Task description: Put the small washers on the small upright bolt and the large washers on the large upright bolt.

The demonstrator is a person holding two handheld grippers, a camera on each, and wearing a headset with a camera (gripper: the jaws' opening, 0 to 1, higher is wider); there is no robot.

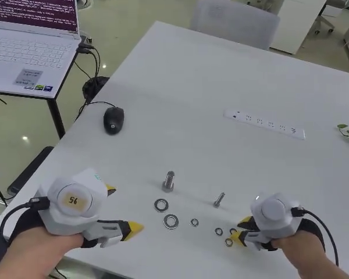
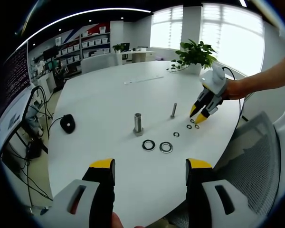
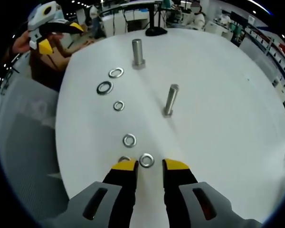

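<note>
Since every washer lies on the table (image 3: 218, 95), the first pick seems in hand: a small washer (image 3: 146, 160) sits between the tips of the right gripper (image 3: 149, 164), jaws narrowly apart, not yet clamped. Next it must pinch, lift and thread it onto the small bolt (image 3: 170, 99). Left gripper (image 2: 151, 164) gapes wide, empty

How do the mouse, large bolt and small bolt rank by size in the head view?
Largest to smallest:
1. mouse
2. large bolt
3. small bolt
The mouse lies farther off yet looks largest.

white left gripper (image 1: 123, 208) and right gripper (image 1: 241, 229), yellow-tipped jaws, black cables.
</note>
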